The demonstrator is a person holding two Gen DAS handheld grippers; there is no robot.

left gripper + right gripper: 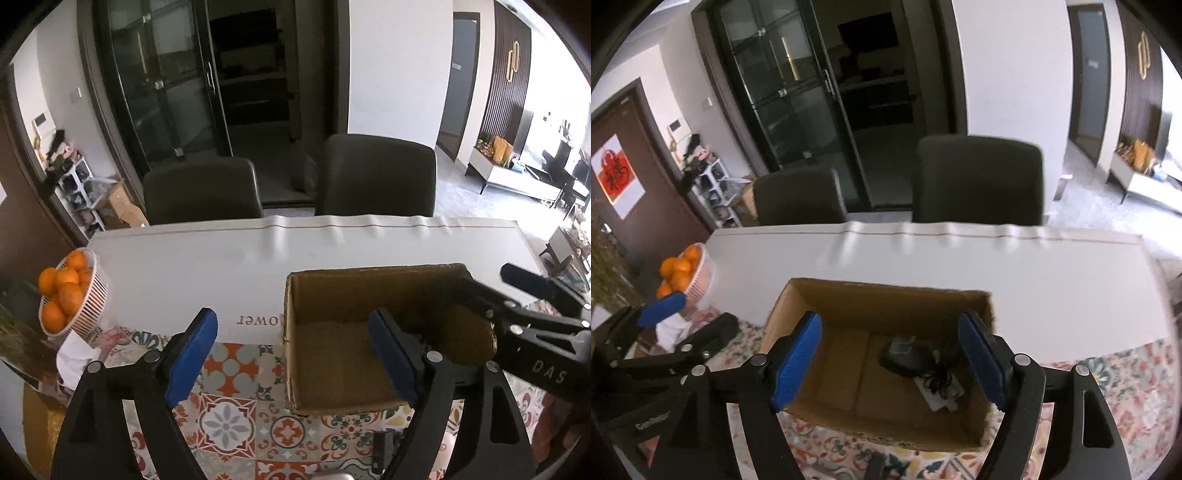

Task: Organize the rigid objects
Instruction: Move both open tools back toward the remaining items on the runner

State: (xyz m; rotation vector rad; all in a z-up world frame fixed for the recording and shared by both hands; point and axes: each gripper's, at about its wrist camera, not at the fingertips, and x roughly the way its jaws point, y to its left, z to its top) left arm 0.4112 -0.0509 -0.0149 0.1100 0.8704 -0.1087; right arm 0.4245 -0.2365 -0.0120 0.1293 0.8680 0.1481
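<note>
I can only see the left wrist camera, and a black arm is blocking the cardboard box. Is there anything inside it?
Observer: Yes. The right wrist view shows a dark gadget lying on the floor of the cardboard box.
Operator: Is it all by itself?
Observer: No. A black cable is tangled beside it, and a white paper pokes out underneath.
Operator: Are the right tongs holding something?
Observer: No. The right tongs are open over the box, and their blue pads grip nothing.
</note>
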